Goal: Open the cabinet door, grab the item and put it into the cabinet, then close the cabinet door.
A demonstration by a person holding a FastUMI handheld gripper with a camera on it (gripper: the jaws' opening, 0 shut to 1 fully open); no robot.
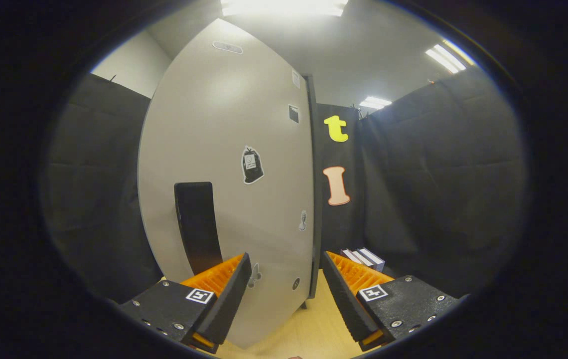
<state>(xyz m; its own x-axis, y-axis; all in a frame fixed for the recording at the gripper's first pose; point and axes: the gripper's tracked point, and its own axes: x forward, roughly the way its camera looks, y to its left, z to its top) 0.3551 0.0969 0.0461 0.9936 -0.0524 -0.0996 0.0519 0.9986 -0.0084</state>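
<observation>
Gripper view: the cabinet door (pixel 224 164) is seen shut, its dark handle (pixel 197 224) just beyond the claw (pixel 286 279). The claw is held wide open, empty, probably lined up for the handle. Books (pixel 363 258), presumably the item, lie right of the door on the worktop (pixel 314 329).

one cabinet door (pixel 224 164), one black handle (pixel 197 224), three books (pixel 363 258)

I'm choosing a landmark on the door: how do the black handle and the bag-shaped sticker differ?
The black handle is a long plain upright strip just beyond the open gripper; the bag-shaped sticker is small, white-outlined, and sits higher, nearer the door's edge. Both are dark and on the cabinet door.
</observation>
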